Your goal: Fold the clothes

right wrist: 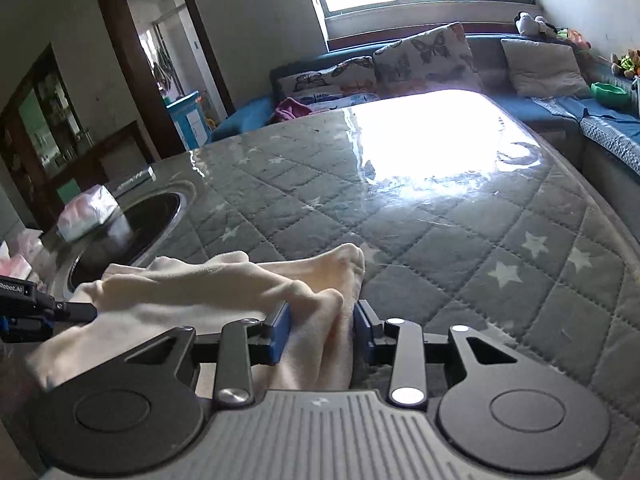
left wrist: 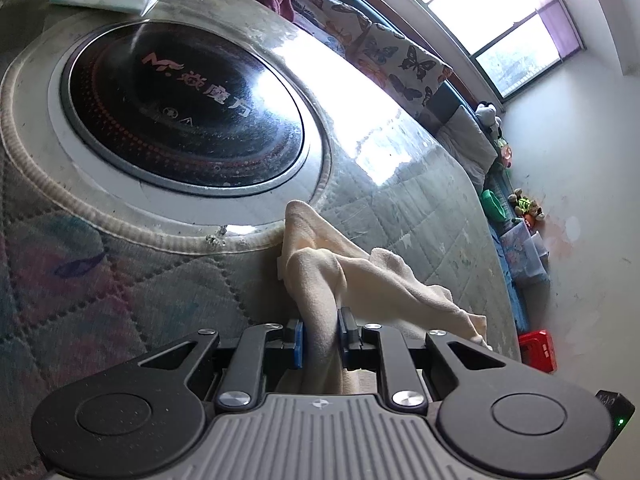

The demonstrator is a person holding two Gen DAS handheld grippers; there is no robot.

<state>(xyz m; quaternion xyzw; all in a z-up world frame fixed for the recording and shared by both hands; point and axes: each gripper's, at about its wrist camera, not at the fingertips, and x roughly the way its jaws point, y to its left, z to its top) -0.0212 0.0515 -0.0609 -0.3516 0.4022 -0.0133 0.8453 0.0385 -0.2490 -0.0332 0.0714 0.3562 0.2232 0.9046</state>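
Here your left gripper [left wrist: 320, 334] and right gripper [right wrist: 320, 330] each pinch the cream cloth [right wrist: 224, 284], which lies bunched on the quilted table [right wrist: 460, 248] beside the black hob [left wrist: 184, 116].

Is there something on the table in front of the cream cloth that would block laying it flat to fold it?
Nothing visible does. Both the left gripper and right gripper are shut on the cream cloth, and the quilted table cover ahead is bare.
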